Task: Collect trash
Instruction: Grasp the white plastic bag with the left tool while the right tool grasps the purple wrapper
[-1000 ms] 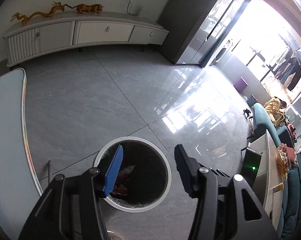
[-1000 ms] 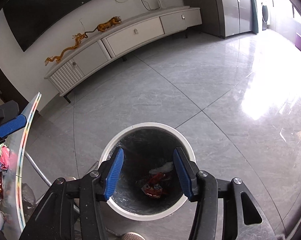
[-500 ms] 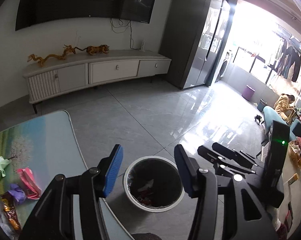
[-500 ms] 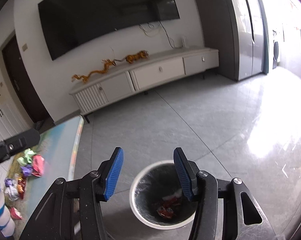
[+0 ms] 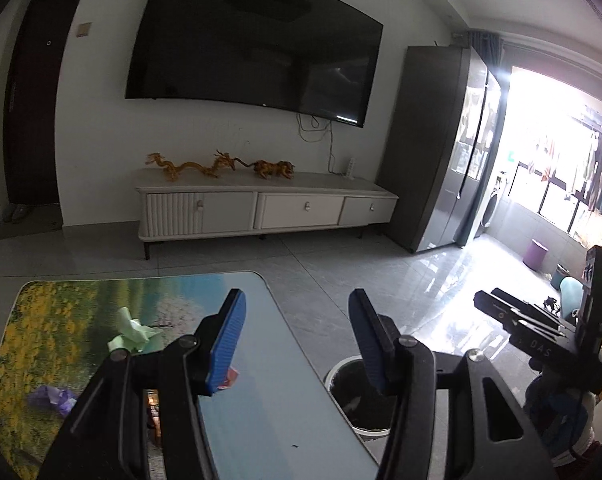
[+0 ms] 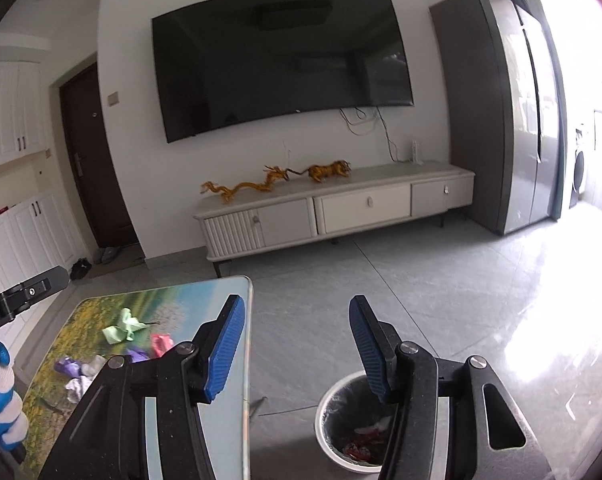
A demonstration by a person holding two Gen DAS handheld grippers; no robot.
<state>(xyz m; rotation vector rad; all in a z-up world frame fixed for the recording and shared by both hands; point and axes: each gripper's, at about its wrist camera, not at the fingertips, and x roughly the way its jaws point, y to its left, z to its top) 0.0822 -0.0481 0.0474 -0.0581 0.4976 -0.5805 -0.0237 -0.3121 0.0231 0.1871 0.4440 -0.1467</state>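
Note:
A table (image 5: 261,420) with a landscape picture on its top carries loose trash: a crumpled green paper (image 5: 131,334), a purple wrapper (image 5: 51,396) and a pink scrap (image 5: 227,380). The right wrist view shows the green paper (image 6: 123,326), a pink wrapper (image 6: 161,342), a purple piece (image 6: 67,364) and a white piece (image 6: 77,386). The white-rimmed bin (image 6: 325,404) stands on the floor right of the table, holding red and white trash (image 6: 361,440). My left gripper (image 5: 297,308) hangs open and empty above the table's right edge. My right gripper (image 6: 296,312), jaws opening and empty, hovers between table and bin (image 5: 339,376).
A long white TV cabinet (image 5: 261,208) with golden figures stands under a wall-mounted TV (image 5: 253,48). A tall grey cabinet (image 5: 441,148) is to its right. Grey tiled floor (image 6: 441,300) lies between the table and the cabinet. The right tool's black body (image 5: 541,336) shows at the right.
Both grippers have risen from just over the bin and tilted up. The bin has dropped low in both views, and the table with its trash and the TV wall have come into sight.

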